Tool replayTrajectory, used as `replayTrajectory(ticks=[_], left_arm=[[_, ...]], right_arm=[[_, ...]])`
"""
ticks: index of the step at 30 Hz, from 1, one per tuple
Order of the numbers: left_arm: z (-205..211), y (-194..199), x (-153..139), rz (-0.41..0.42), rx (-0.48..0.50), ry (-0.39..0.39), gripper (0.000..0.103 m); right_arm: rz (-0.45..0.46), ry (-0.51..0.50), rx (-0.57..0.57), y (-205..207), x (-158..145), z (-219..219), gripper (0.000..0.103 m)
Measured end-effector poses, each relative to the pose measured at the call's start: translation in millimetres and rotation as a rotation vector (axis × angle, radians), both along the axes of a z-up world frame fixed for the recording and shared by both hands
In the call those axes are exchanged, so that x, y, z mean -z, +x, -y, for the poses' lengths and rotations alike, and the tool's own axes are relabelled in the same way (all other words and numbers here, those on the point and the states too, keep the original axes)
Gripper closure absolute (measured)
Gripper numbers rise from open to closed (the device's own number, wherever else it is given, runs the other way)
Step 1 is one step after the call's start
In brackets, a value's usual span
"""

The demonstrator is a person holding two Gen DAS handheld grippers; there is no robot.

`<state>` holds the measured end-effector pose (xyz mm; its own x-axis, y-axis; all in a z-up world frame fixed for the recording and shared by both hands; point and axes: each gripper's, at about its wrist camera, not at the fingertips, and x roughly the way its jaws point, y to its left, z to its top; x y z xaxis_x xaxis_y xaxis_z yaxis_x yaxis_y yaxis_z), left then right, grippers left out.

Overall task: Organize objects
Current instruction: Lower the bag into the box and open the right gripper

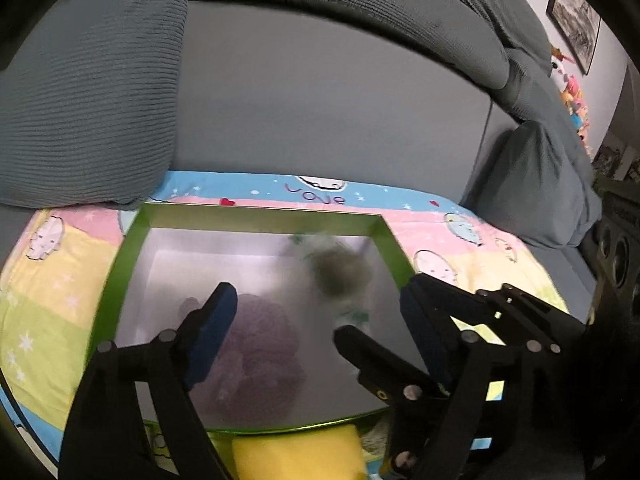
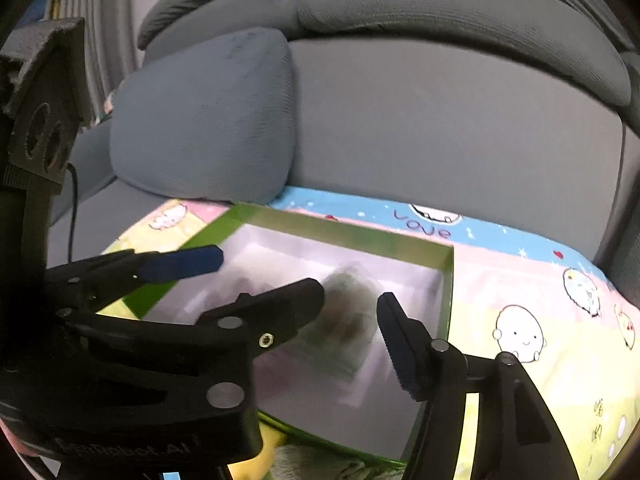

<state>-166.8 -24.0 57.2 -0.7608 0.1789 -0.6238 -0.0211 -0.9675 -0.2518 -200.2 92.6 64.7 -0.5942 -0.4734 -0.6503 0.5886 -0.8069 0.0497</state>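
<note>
A green box (image 1: 256, 216) with a white inside sits on a pastel cartoon blanket (image 1: 60, 264) on a grey sofa. In it lie a purple knitted thing (image 1: 256, 352) and a blurred olive and white thing (image 1: 340, 272), which also shows in the right wrist view (image 2: 348, 312). My left gripper (image 1: 316, 308) is open above the box, over the purple thing. My right gripper (image 2: 348, 304) is open above the olive thing, touching nothing. The box also shows there (image 2: 340, 232). The left gripper's blue-padded finger (image 2: 180, 266) crosses that view.
A yellow soft thing (image 1: 296, 456) lies just in front of the box. Grey cushions (image 1: 88, 92) stand at the back left and right (image 1: 536, 188). Soft toys (image 1: 572, 92) sit at the sofa's far right end. Framed pictures (image 1: 576, 16) hang on the wall.
</note>
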Motion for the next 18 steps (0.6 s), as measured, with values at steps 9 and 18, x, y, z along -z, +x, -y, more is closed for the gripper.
replayTrajectory(ticks=[9,18], left_arm=[[5,13,-12,-0.022,-0.077,-0.114,0.013],[6,42,-23,-0.065,-0.170,-0.223,0.001]], right_arm=[[-0.008,0.012,0.072,8,-9,-10,0.038],[-0.009,-0.011,0.154,24,-17,-28,0.038]])
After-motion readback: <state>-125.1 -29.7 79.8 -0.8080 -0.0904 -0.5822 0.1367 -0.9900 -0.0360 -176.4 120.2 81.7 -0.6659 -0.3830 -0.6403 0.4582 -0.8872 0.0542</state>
